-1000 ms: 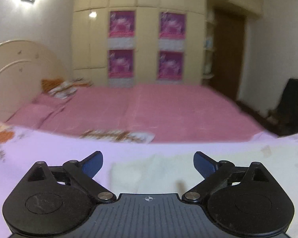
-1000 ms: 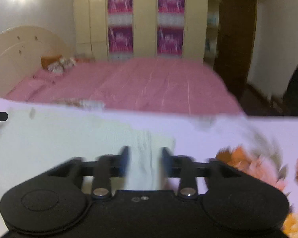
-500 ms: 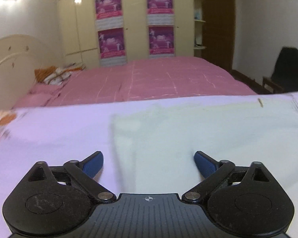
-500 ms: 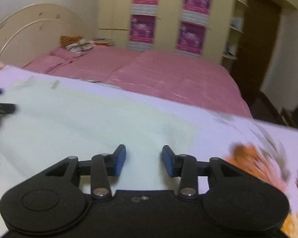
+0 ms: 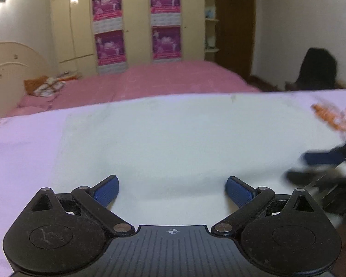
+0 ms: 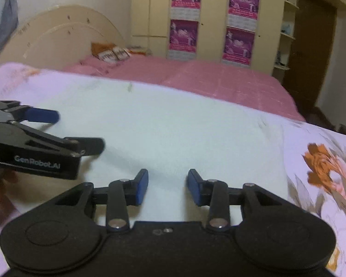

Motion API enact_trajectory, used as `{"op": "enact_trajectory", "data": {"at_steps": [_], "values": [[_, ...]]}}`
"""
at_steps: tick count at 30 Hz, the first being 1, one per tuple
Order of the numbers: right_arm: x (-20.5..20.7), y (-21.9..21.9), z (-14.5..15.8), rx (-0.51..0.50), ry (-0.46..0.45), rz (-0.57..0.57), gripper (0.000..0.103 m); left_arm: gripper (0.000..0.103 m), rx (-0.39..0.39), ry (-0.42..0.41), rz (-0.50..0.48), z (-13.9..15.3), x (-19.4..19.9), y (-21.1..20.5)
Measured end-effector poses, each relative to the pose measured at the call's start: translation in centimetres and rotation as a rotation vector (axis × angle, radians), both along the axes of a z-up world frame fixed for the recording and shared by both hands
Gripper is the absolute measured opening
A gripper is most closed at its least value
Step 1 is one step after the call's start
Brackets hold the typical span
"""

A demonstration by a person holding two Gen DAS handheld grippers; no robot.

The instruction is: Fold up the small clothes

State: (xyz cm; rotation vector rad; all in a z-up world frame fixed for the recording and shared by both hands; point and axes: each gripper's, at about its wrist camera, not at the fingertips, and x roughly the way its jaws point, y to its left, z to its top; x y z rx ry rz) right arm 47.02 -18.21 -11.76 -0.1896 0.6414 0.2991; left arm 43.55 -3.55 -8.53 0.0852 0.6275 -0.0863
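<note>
A pale white-green garment (image 5: 177, 136) lies spread flat on a lilac floral sheet (image 5: 23, 143); it also shows in the right wrist view (image 6: 173, 129). My left gripper (image 5: 171, 188) is wide open and empty, low over the garment's near edge. It also shows from the side in the right wrist view (image 6: 73, 131). My right gripper (image 6: 168, 185) is partly open and empty, just above the near edge of the garment. It appears blurred at the right of the left wrist view (image 5: 311, 166).
The lilac sheet has orange flower prints to the right (image 6: 323, 161). Beyond it is a pink bed (image 5: 150, 80) with a cream headboard (image 6: 57, 34), cream wardrobes with pink posters (image 5: 166, 23), a dark door (image 6: 309, 53) and a black chair (image 5: 316, 69).
Both grippers have dropped closer to the garment and drawn toward each other, each now in the other's view. The right jaws stand wider than one second ago, and held no cloth half a second ago.
</note>
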Motion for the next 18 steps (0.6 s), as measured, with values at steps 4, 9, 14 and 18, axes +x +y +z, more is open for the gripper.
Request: {"op": "enact_trajectory", "data": {"at_steps": [4, 9, 14, 18], "values": [[-1.0, -2.4, 0.3, -0.028, 0.004, -0.072, 0.037, 0.099, -0.009, 0.011, 0.096, 0.0, -2.0, 5.0], [-4.3, -4.4, 1.5, 0.056, -0.021, -0.178, 0.037, 0.099, -0.106, -0.007, 0.106, 1.0, -4.5, 6.0], [-6.5, -0.2, 1.4, 0.107, -0.021, -0.046, 0.033, 0.099, -0.042, -0.008, -0.026, -0.5, -7.0, 0.8], [-6.4, 0.7, -0.1, 0.053, 0.016, -0.052, 0.033, 0.099, -0.043, 0.022, -0.015, -1.3, -8.7, 2.5]]}}
